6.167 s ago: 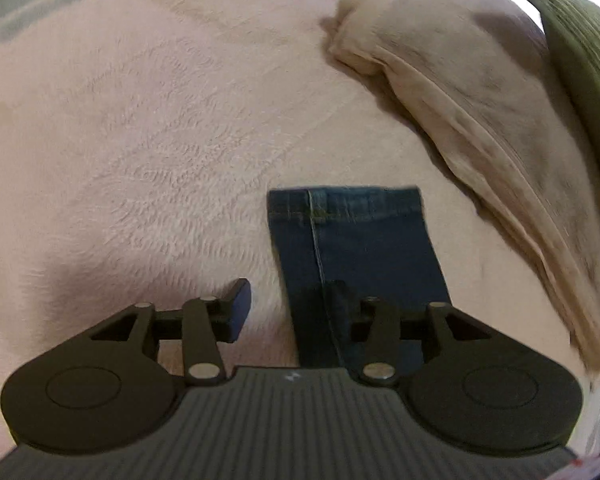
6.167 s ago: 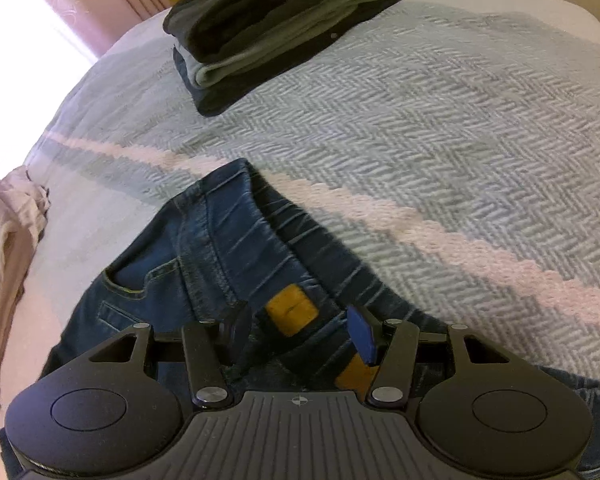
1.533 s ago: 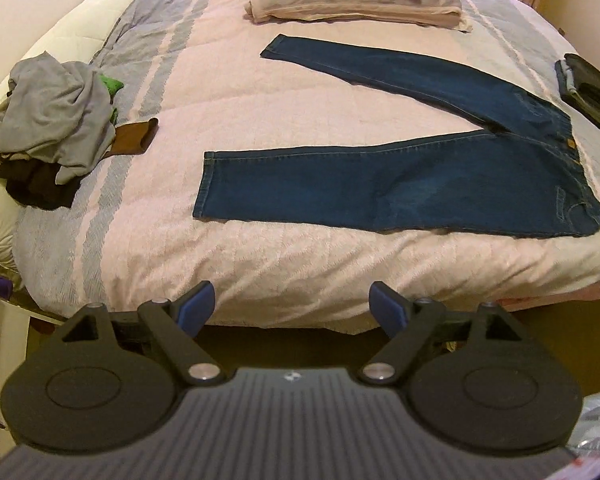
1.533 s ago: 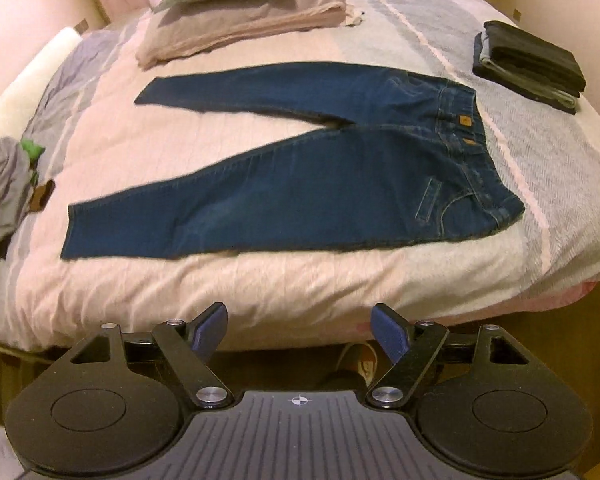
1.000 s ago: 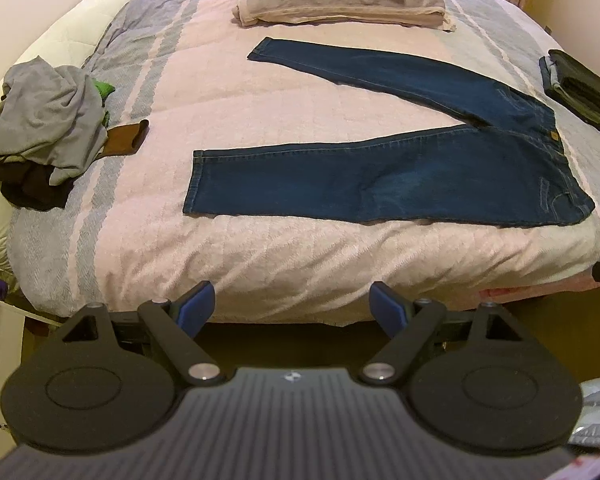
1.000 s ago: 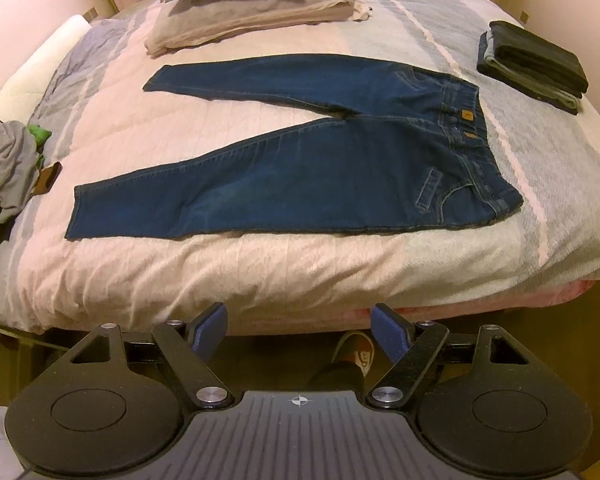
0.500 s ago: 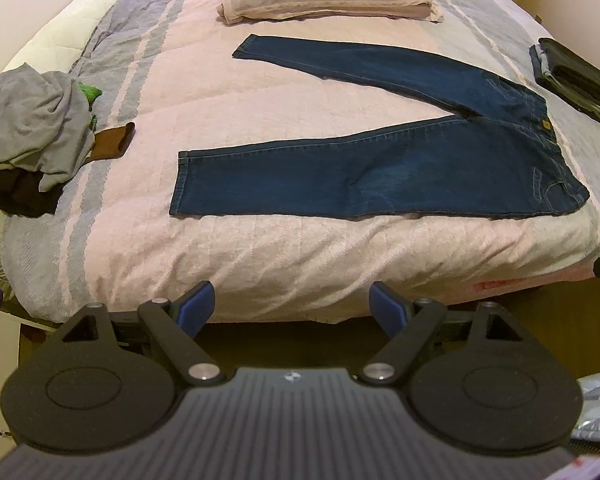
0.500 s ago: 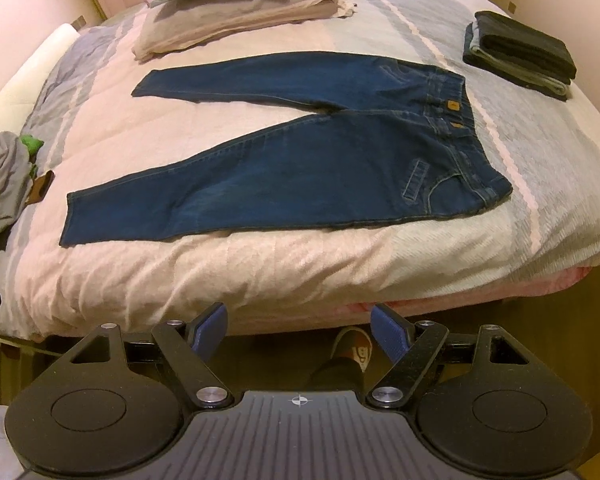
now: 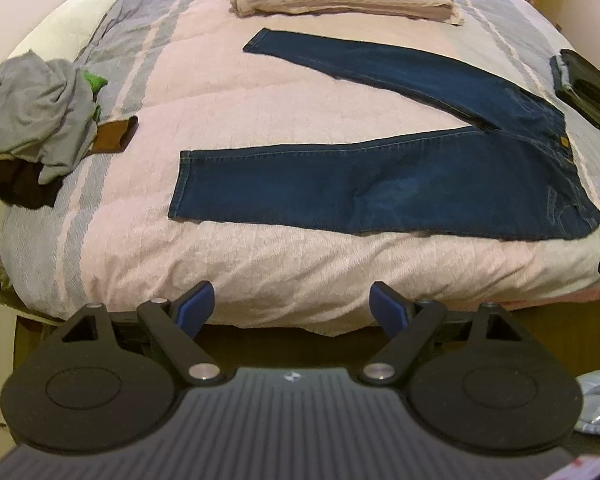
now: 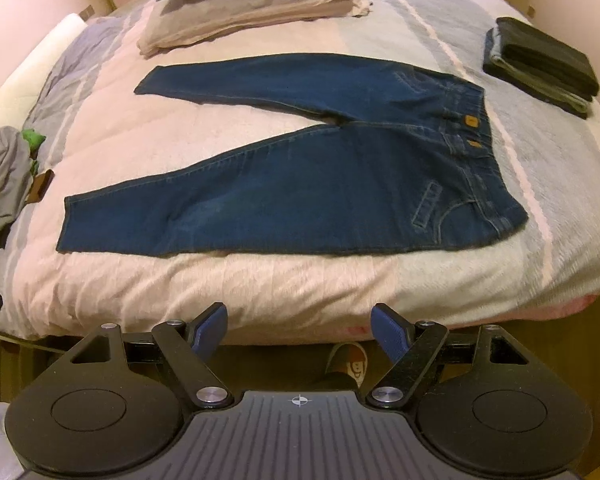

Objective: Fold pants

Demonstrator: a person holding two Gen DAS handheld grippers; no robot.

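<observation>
Dark blue jeans point(image 9: 380, 184) point(image 10: 300, 200) lie flat on the bed, legs spread in a V toward the left, waistband at the right. The near leg runs along the bed's front edge. My left gripper point(image 9: 292, 304) hangs open below that front edge, in line with the near leg, nothing between its blue pads. My right gripper point(image 10: 300, 322) is also open and empty, below the bed edge under the seat of the jeans. Both stand apart from the denim.
A pink and grey striped bedspread point(image 9: 300, 264) covers the bed. Pillows point(image 10: 240, 0) lie at the far end. A crumpled clothes heap point(image 9: 40, 120) sits at the left, a folded dark stack point(image 10: 540, 64) at the far right. A slippered foot point(image 10: 348, 364) shows on the floor.
Both grippers have come closer to the bed's front edge, so the jeans look larger. Earlier they were down on the jeans at a hem and the waistband. Jaws stay open.
</observation>
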